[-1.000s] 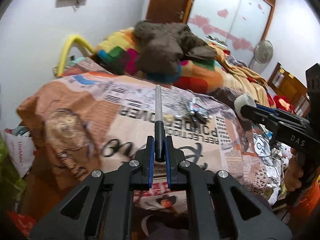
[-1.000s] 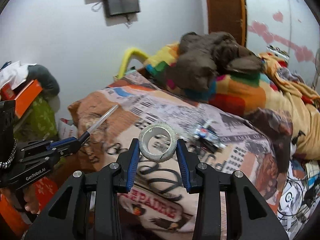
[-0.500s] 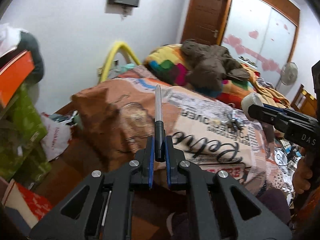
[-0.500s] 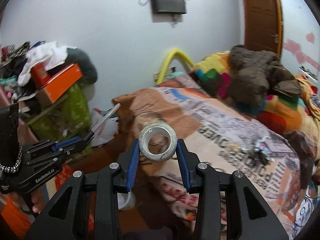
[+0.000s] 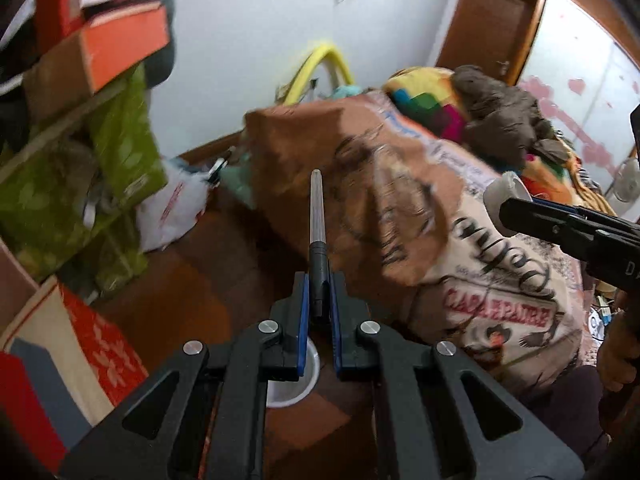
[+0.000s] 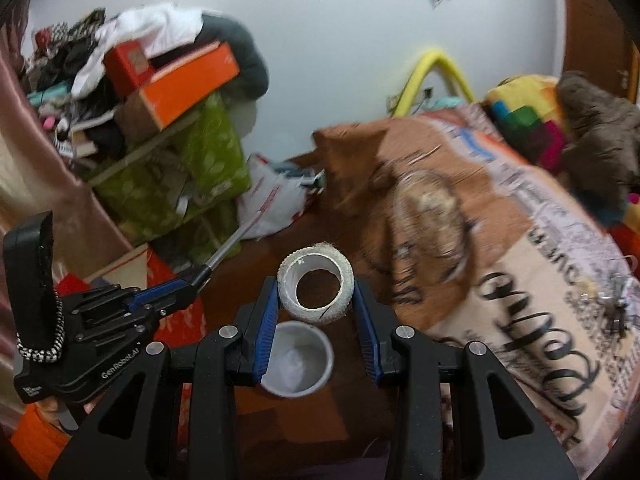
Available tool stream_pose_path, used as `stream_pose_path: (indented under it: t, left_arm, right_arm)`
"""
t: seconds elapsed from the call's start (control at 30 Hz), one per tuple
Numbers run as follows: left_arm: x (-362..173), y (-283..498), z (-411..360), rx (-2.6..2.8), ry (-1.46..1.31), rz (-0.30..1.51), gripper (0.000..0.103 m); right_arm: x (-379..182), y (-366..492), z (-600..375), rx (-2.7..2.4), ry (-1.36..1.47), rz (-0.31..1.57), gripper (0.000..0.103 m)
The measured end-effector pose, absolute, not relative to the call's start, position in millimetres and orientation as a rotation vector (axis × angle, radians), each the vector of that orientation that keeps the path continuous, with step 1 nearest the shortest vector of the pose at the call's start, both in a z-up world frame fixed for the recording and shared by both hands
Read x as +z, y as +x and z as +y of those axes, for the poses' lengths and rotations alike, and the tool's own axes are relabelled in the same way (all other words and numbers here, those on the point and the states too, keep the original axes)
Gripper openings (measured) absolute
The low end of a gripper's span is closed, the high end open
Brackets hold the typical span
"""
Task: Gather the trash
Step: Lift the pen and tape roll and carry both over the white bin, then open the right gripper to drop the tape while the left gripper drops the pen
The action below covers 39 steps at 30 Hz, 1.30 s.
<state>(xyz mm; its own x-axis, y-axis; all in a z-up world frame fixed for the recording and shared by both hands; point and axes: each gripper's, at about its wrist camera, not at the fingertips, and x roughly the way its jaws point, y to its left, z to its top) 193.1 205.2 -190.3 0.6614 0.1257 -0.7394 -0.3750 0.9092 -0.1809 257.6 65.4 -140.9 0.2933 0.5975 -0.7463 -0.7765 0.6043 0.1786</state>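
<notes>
Left gripper [image 5: 319, 296]: fingers pressed together on the dark end of a pen [image 5: 318, 236], which sticks straight out ahead, its clear barrel pointing away from the camera
Left gripper, side view: seen from the right wrist it sits low at the left, the pen slanting up and to the right toward a white plastic bag [image 6: 272, 200]
Right gripper [image 6: 316, 300]: fingers pinching a tape roll [image 6: 316, 290] by its outer sides, the roll's hole facing the camera
Right gripper, side view: from the left wrist it enters at the right edge, the tape roll at its tip, with a hand [image 5: 618, 356] gripping the handle below
White bin [image 6: 298, 360]: stands on the brown floor [image 5: 192, 280] directly below both grippers, open top up, a pale liner inside; partly hidden behind the fingers
Pen and bin: apart, the pen above the rim
Tape roll and bin: apart, the roll just above the bin's far rim in the right wrist view
Bed [image 6: 520, 240]: right of the bin, covered with a printed orange and cream blanket
Shelf area: green bags [image 6: 208, 152] and an orange box [image 6: 188, 84] stacked at the left against the wall
Image quality: background smeared by motion blur
</notes>
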Motion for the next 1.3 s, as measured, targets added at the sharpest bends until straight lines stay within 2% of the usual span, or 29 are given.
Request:
stream_pose_path:
  t: [0.27, 0.73, 0.93, 1.1, 1.17, 1.23, 1.3]
  left_arm:
    - [-265, 185, 238, 0.34, -0.421, 0.942, 0.009]
    - [-391, 193, 258, 0.357, -0.574, 1.176, 0.009]
    - [-433, 199, 265, 0.378, -0.609, 1.258, 0.009]
    - [-446, 206, 269, 0.381, -0.647, 1.276, 0.009]
    - [-447, 210, 271, 0.391, -0.643, 1.284, 0.009]
    - [-447, 214, 270, 0.402, -0.613, 1.299, 0.011]
    - [-445, 215, 270, 0.409, -0.6, 1.302, 0.016]
  right_arm:
    - [-191, 251, 110, 0.957, -0.295, 1.016, 0.034]
    - [-313, 263, 160, 0.932, -0.388, 1.313, 0.034]
    - [-345, 271, 171, 0.943, -0.357, 1.424, 0.035]
    - [-353, 275, 178, 0.968, -0.343, 1.455, 0.036]
    - [-355, 278, 179, 0.957, -0.323, 1.471, 0.043]
    - [-355, 280, 177, 0.942, -0.312, 1.461, 0.057]
    - [-352, 280, 176, 0.935, -0.322, 1.441, 0.058]
